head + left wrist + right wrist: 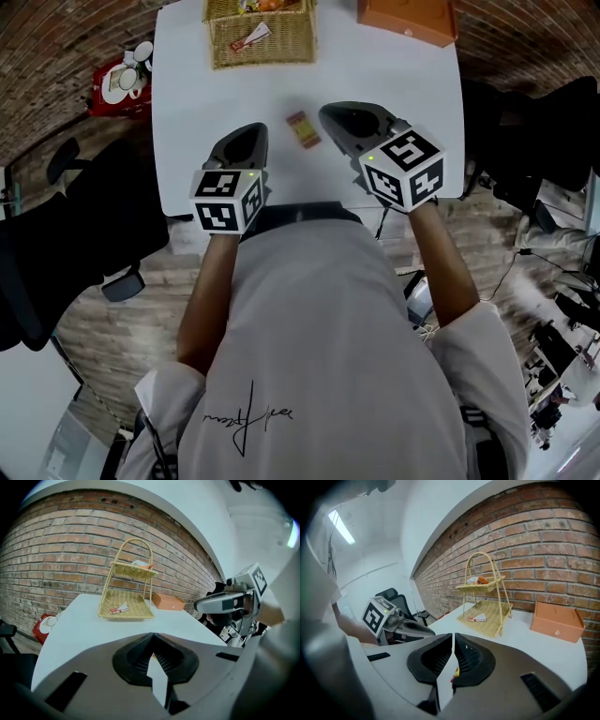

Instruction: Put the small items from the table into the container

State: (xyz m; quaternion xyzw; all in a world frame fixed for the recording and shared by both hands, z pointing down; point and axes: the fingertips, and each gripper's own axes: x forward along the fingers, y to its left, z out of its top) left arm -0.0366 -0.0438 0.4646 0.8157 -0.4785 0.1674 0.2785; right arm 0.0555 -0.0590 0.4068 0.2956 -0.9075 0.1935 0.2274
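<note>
With the left gripper [251,131] and right gripper [330,112] being held clenched and empty, the small packet [303,129] lying on the table [403,89] between them, well apart from the wicker basket [286,47], is likely being exposed to a shove from unopened jaws.

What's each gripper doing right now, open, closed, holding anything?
Left gripper: closed, holding nothing.
Right gripper: closed, holding nothing; the small packet lies untouched between the two grippers.
</note>
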